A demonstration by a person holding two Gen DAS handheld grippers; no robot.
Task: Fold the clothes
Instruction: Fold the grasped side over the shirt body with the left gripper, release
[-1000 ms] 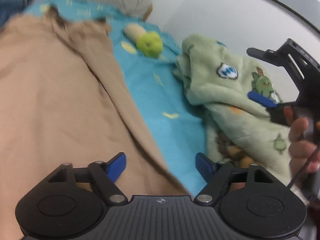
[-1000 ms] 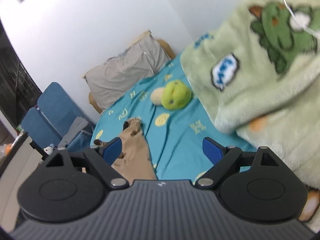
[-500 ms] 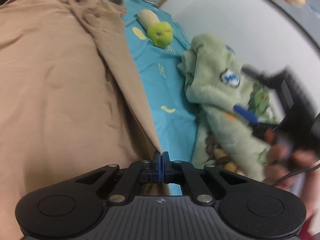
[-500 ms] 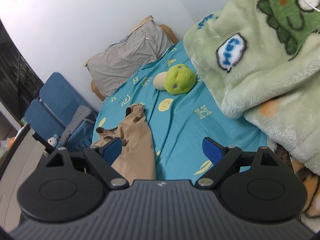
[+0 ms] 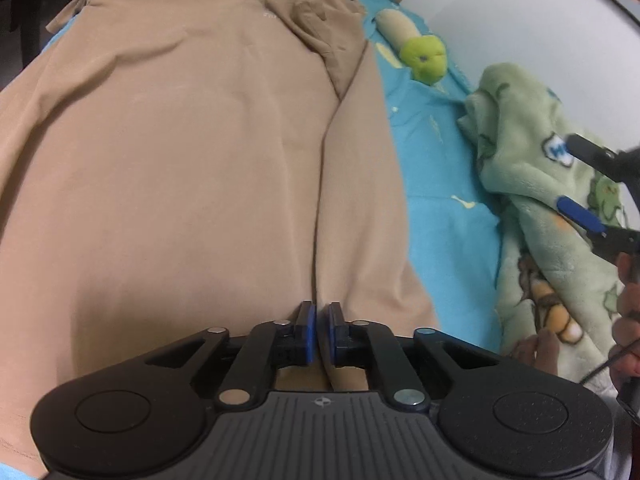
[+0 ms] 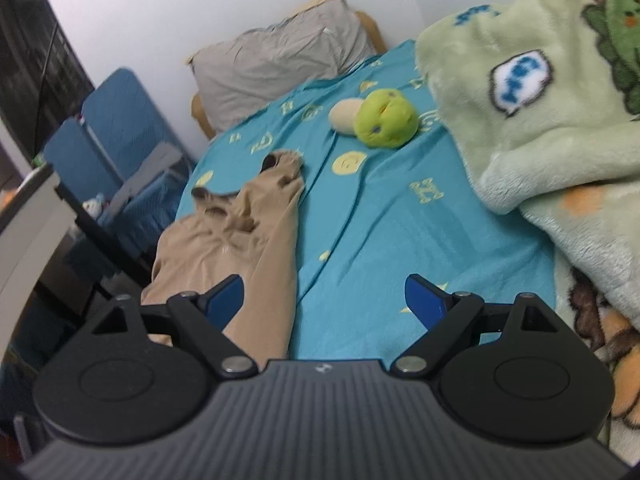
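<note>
Tan garment (image 5: 192,168), apparently a long-sleeved top: spread flat and lengthwise on the bed's turquoise sheet (image 6: 384,216), collar end toward the grey pillow (image 6: 276,68), one sleeve laid straight along the body on the side nearer the sheet's bare strip, most likely so that edges and seams line up before a fold. Left hand-held gripper (image 5: 319,334): at the garment's near hem, right where sleeve meets body; its blue pads (image 5: 306,332) stand almost together, a thin ridge of tan cloth between them, and the jaws are opening slightly, so the pinch on the hem looks light rather than firm. Right hand-held gripper (image 6: 324,304): beyond the garment's sleeve side, over bare sheet, jaws spread wide with nothing between them, probably waiting to take a second corner. Green plush toy (image 6: 384,120): on the sheet past the garment's collar, toward the pillow, apart from the cloth. Pale green fleece blanket (image 6: 540,120) with dinosaur prints: heaped across the bare sheet from the garment, clear of the folding area. Blue chairs (image 6: 108,132): off the bed on the garment's far side.
</note>
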